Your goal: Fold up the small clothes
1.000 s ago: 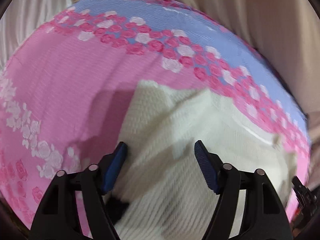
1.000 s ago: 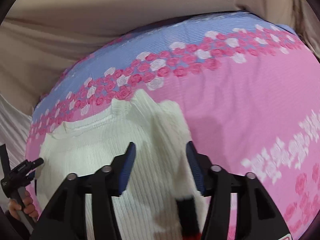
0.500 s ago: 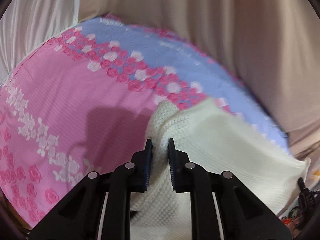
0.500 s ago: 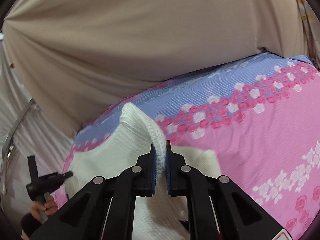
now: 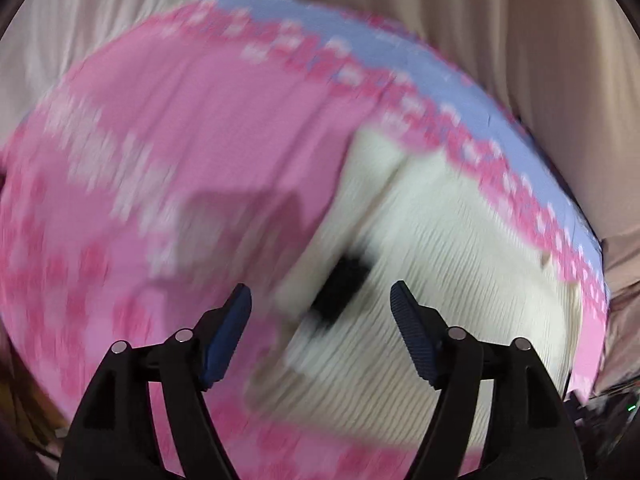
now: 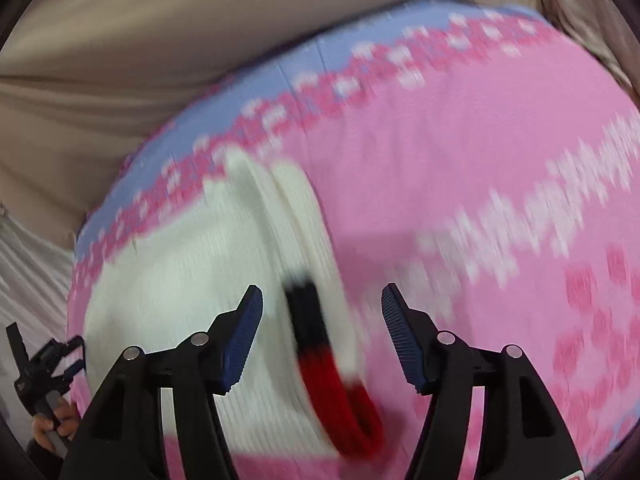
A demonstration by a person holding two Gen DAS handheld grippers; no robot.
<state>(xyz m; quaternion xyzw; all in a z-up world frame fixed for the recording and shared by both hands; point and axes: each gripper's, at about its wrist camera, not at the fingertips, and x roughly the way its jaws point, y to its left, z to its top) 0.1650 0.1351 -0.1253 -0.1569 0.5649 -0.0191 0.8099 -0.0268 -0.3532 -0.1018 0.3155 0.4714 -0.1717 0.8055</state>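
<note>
Pink floral bedsheet [image 6: 460, 152] lies bare right of the white knit sweater [image 6: 180, 272]; beige curtain [image 6: 160, 40] closes the far side.

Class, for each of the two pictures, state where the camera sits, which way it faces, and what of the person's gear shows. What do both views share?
Left wrist: sits on the left hand-held gripper, looking forward and down at the white knit garment; its open blue-padded fingers show.
Right wrist: sits on the right hand-held gripper, facing the garment's red-and-black trim; open fingers show.
Shared: the garment and the pink floral cloth.
</note>
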